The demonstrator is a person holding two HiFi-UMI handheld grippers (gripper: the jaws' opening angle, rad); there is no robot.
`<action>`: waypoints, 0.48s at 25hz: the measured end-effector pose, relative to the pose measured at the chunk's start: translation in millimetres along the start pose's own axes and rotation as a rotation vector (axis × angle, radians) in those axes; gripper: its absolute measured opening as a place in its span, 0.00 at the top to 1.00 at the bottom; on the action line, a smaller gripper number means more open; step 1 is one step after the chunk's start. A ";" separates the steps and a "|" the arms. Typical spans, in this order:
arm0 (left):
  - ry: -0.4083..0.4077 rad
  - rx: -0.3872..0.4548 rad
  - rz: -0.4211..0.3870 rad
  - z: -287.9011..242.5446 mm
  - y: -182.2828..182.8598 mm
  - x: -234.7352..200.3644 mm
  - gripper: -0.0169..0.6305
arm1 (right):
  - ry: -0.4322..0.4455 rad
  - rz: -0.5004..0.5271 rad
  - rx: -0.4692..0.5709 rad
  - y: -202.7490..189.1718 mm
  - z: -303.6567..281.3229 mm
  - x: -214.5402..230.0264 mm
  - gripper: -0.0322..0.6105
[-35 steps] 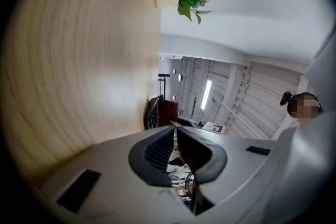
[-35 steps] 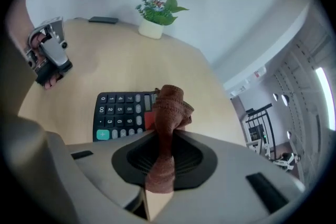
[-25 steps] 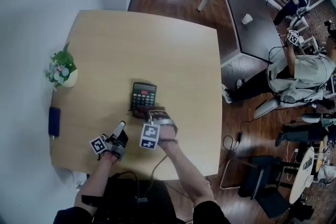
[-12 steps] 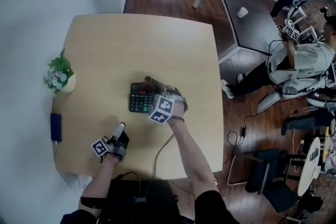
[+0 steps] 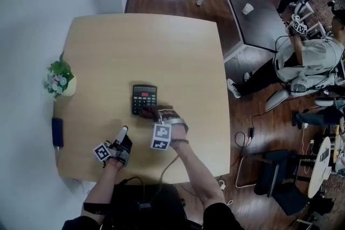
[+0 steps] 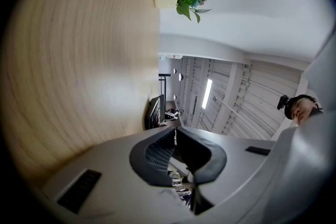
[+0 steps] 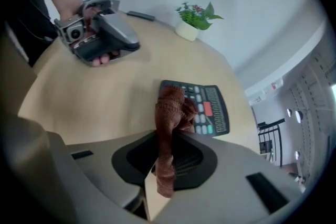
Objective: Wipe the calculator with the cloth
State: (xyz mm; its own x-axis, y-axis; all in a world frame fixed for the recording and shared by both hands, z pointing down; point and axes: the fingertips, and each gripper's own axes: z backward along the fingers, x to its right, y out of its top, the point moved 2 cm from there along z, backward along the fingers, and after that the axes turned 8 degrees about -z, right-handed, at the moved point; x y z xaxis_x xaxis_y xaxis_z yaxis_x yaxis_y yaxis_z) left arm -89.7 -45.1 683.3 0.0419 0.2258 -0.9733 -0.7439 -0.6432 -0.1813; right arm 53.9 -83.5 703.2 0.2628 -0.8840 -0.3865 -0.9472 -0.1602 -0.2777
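Observation:
A dark calculator [image 5: 144, 98] lies flat near the middle of the pale wooden table [image 5: 161, 51]. My right gripper [image 5: 154, 114] points steeply down at the calculator's near edge and is shut on a brown cloth [image 5: 149, 112]. In the right gripper view the cloth [image 7: 170, 113] hangs from the shut jaws of that gripper [image 7: 167, 157] and bunches on the near-left corner of the calculator [image 7: 210, 107]. My left gripper [image 5: 123, 132] rests at the near left, shut and empty, apart from the calculator. The left gripper view shows its tips [image 6: 176, 136] meeting, with the calculator [image 6: 154, 112] edge-on beyond them.
A small potted plant [image 5: 60, 77] stands at the table's left edge, with a dark blue flat object [image 5: 56, 132] nearer to me. A dark table [image 5: 253, 13] bearing a white cup [image 5: 247, 8] stands at the far right. A person [image 5: 307, 62] sits beside it, with chairs and cables on the floor.
My right gripper carried the cloth away over the calculator's keys, then came back toward me to its near edge. The left gripper has stayed put.

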 end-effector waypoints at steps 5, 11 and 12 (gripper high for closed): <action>0.000 -0.009 0.005 -0.6 -1.3 -1.1 0.95 | 0.111 -0.041 0.019 -7.4 13.3 -25.0 0.85; 0.010 -0.007 0.005 -1.9 -0.5 -1.8 0.96 | -0.158 -0.233 0.091 0.0 10.5 101.8 0.85; 0.010 -0.007 0.007 -1.9 -0.5 -1.6 0.96 | -0.169 -0.248 0.091 1.5 4.1 112.3 0.85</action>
State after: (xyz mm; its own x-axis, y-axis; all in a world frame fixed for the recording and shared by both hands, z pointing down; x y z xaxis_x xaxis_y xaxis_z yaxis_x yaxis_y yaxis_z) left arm -88.1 -46.5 684.6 0.0436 0.2144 -0.9758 -0.7394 -0.6499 -0.1759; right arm 82.8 -181.1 655.8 0.5177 -0.7364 -0.4355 -0.8321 -0.3149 -0.4566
